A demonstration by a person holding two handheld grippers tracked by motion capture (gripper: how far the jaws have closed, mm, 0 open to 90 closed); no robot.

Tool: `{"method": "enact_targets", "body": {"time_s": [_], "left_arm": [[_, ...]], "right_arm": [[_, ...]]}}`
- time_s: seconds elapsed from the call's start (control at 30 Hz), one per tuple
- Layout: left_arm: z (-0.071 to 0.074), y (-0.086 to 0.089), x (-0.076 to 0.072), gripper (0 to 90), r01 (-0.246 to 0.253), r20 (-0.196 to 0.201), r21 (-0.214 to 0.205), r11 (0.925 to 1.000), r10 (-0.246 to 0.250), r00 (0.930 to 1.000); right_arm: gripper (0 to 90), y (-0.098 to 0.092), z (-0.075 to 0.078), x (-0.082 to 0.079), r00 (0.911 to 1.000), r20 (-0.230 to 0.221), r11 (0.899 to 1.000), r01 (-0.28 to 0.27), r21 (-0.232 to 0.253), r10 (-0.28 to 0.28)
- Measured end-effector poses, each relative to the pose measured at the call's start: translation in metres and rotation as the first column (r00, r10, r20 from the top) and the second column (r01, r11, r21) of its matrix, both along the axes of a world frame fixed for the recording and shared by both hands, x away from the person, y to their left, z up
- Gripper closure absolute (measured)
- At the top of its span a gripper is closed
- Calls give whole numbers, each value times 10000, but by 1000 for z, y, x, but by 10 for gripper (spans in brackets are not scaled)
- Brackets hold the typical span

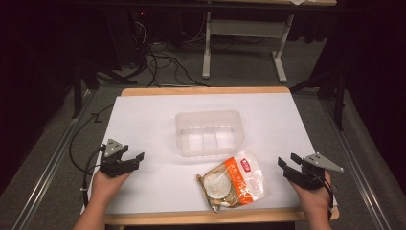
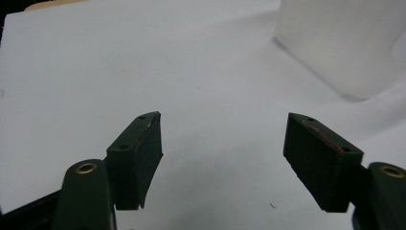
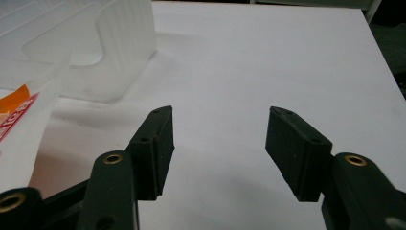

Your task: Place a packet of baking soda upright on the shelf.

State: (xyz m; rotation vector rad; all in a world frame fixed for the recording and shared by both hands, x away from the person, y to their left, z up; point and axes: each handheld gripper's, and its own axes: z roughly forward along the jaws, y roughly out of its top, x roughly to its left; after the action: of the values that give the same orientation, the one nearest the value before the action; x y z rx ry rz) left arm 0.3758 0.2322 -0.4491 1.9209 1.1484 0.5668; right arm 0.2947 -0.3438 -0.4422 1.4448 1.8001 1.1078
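A clear plastic container (image 1: 209, 132) with inner dividers stands in the middle of the white table sheet (image 1: 143, 124). In front of it lies a clear and orange food packet (image 1: 232, 182) with a round pale item inside. My left gripper (image 1: 133, 159) rests at the left edge of the sheet, open and with nothing between its jaws. At the right edge my right gripper (image 1: 287, 162) is open too, to the right of the packet. In the left gripper view the container (image 2: 344, 43) is at the upper right beyond the left gripper (image 2: 222, 143). In the right gripper view the container (image 3: 81, 48) and the packet (image 3: 19, 110) lie to the left of the right gripper (image 3: 220, 139).
The sheet covers a wooden table top (image 1: 206, 91) whose front edge runs near my hands. Cables (image 1: 163, 67) lie on the grey floor behind the table, near a white table frame (image 1: 244, 43). Metal rails (image 1: 52, 163) run along both sides.
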Motion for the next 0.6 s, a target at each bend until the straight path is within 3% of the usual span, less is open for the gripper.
{"method": "enact_targets", "body": {"time_s": [0.6], "left_arm": [[0,-2,-2,297,114,-18,89,9999,-114,9999]], "right_arm": [[373,26,16,-18,9974,318,9978,-657,101,654]]}}
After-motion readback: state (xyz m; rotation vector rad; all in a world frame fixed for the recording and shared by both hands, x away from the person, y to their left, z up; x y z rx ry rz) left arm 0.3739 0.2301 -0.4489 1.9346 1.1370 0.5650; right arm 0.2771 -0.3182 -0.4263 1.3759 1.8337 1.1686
